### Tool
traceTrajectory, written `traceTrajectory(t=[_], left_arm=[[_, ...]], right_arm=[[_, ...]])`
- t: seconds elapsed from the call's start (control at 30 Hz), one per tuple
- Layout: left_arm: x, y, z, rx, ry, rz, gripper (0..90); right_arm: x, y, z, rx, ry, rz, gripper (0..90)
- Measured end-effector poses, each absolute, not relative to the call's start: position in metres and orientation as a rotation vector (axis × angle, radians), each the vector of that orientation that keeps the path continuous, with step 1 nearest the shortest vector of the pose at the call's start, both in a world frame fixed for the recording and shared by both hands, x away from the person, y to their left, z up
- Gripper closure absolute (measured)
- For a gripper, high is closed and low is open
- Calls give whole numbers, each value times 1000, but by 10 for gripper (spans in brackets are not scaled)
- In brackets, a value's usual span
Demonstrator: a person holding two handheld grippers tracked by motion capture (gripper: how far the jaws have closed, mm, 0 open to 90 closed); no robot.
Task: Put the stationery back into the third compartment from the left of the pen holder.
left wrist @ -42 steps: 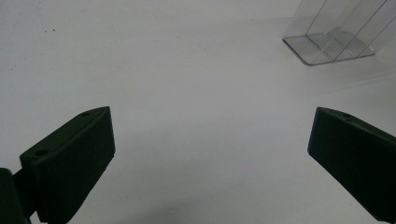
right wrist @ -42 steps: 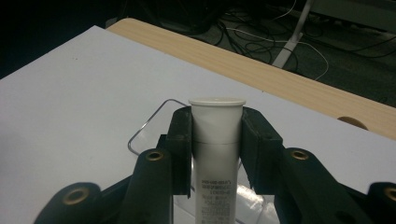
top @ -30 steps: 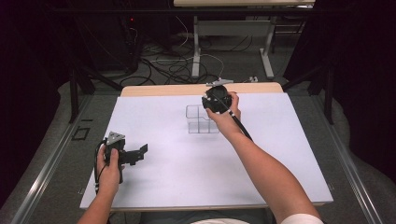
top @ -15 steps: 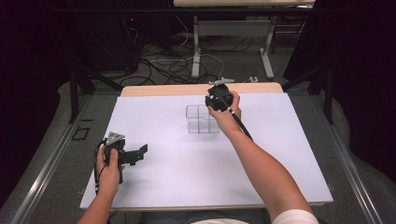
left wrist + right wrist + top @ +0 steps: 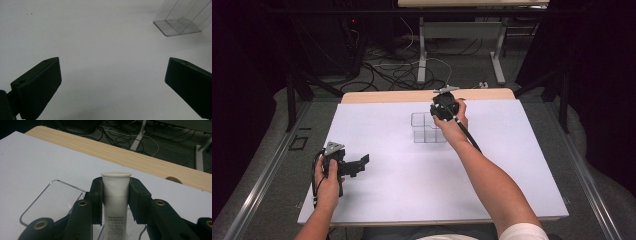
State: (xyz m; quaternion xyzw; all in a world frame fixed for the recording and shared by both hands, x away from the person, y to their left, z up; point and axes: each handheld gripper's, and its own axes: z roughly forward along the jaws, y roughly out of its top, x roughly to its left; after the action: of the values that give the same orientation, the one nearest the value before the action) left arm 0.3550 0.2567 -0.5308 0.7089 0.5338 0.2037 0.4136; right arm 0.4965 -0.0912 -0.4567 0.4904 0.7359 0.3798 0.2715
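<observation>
white sheeting covers my table (image 5: 377, 200), with a strip of bare wood along the far edge and cables tangled on the dark floor beyond. my right gripper (image 5: 115, 195) is clenched on one white tube (image 5: 116, 202), cap up and held upright, squeezed just under the cap so the body hangs straight below. i judge that grip is meant to let it drop cleanly into a slot. it hangs right over the clear plastic organizer (image 5: 427, 128), a single see-through box with several compartments, sitting toward the far middle of the sheet; which compartment i am over i cannot tell. my left gripper (image 5: 354, 165) rests low at the near left, well apart from the box, jaws spread wide with nothing between them, pointed toward the organizer as if waiting. count: one tube, one organizer, two grippers.
</observation>
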Motion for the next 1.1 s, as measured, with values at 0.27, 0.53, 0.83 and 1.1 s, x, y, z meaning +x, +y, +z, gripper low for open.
traceTrajectory(t=[0.27,0.53,0.83,1.1], left_arm=[[355,258,-531,1785,1345,509,9],[355,257,-531,1785,1346,510,9],[355,258,-531,1784,1345,509,9],[355,258,-531,1784,1345,509,9]], right_arm=[[496,-92,-461,1323,1974,1027,671],[497,-94,-462,1329,1963,1026,670],[498,-93,-465,1326,1969,1020,670],[498,-91,-467,1325,1972,1018,670]])
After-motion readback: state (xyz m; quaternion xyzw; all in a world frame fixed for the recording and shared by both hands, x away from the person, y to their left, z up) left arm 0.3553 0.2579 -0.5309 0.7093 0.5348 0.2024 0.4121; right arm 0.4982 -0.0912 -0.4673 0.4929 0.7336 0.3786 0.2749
